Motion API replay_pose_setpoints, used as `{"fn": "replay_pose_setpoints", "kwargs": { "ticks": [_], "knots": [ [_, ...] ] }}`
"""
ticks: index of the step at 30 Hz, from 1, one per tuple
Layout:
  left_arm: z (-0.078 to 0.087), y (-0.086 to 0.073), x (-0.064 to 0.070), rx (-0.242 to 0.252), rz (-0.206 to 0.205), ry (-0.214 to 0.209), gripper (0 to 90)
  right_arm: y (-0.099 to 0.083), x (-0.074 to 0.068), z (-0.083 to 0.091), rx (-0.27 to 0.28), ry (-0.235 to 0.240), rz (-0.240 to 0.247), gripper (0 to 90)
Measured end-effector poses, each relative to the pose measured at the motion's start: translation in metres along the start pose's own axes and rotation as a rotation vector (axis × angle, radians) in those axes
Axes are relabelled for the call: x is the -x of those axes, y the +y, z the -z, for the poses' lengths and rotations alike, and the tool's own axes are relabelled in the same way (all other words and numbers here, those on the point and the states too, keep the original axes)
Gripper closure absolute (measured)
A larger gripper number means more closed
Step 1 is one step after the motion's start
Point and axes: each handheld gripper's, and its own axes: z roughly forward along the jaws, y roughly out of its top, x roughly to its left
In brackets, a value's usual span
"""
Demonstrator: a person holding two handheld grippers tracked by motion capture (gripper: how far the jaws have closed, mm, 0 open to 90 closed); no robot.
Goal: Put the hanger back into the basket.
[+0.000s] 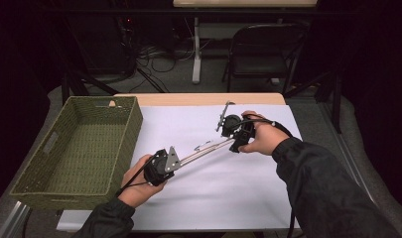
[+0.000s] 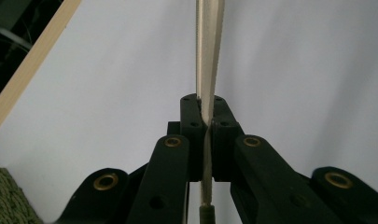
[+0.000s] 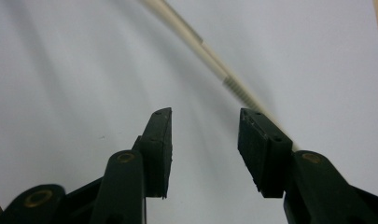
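Two slim metal arms make up the tongs (image 1: 204, 150), which lie slantwise on the white sheet (image 1: 228, 193); in the high view the arms lie close together, so whether they are shut I cannot tell. The left gripper (image 2: 206, 121) is clamped on their near end, jaws pressed against the flat silver strip. At their far end the right gripper (image 3: 205, 140) stands with jaws parted, a ribbed stretch of the tongs passing just beyond its pads. Left of the tongs sits a green woven basket (image 1: 49, 144). The right hand (image 1: 263, 139) covers the tongs' far tip.
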Motion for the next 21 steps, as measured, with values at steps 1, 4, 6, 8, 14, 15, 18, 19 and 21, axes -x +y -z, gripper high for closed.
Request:
{"fn": "replay_pose_setpoints", "kwargs": {
  "ticks": [1,4,6,8,14,15,18,19,21],
  "knots": [
    [-0.001,0.001,-0.003,-0.003,0.019,0.000,87.2,-0.001,0.000,-0.001,0.003,0.001,-0.009,55.2],
    [-0.004,0.005,-0.012,-0.008,0.072,-0.002,87.2,-0.005,0.002,-0.001,0.003,-0.001,-0.021,54.9],
    [-0.007,0.007,-0.017,-0.014,0.104,0.001,87.2,-0.007,0.003,-0.001,0.006,-0.004,-0.021,54.6],
    [-0.010,0.008,-0.022,-0.022,0.132,0.008,87.2,-0.010,0.004,0.000,-0.006,-0.003,-0.031,54.0],
    [-0.016,0.010,-0.037,-0.037,0.231,0.001,87.2,-0.016,0.006,0.001,0.011,-0.013,-0.041,52.9],
    [-0.017,0.010,-0.039,-0.043,0.240,0.002,87.2,-0.017,0.005,0.000,0.014,-0.017,-0.051,52.6],
    [-0.019,0.009,-0.044,-0.055,0.286,-0.007,87.3,-0.020,0.005,0.001,0.009,-0.021,-0.052,51.9],
    [-0.020,0.008,-0.047,-0.053,0.311,-0.012,87.3,-0.021,0.004,0.001,0.015,-0.024,-0.049,51.6],
    [-0.020,0.007,-0.051,-0.054,0.347,-0.023,87.3,-0.023,0.003,0.001,0.005,-0.021,-0.046,51.3]
  ]
}}
